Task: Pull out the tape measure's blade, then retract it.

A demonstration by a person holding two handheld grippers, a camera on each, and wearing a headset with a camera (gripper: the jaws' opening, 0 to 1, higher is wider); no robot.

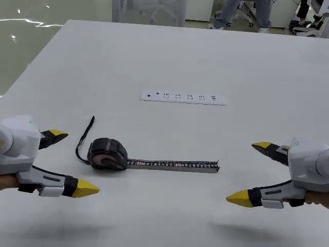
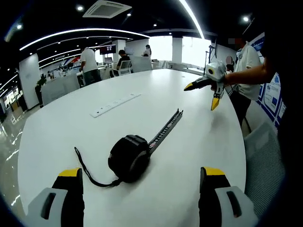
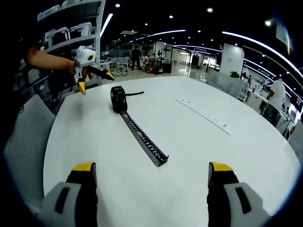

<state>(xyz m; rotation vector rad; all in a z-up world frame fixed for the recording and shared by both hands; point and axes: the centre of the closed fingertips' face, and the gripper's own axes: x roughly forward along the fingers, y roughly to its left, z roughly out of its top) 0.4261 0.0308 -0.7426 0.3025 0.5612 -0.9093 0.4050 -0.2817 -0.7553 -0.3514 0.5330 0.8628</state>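
The tape measure point(image 1: 107, 154) lies on the worktop point(image 1: 169, 62) with its blade point(image 1: 174, 164) already pulled out, between the left tool point(image 1: 73, 161) and the right tool point(image 1: 248, 171), both wide open and empty, so retracting seems to be next, and this needs one tool to steady it.

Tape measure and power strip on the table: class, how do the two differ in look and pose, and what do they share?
The tape measure is black and rounded; the power strip is white, flat and long. The tape measure has a blade pulled out and a strap trailing from it; the power strip is one plain bar. Both lie on the white table.
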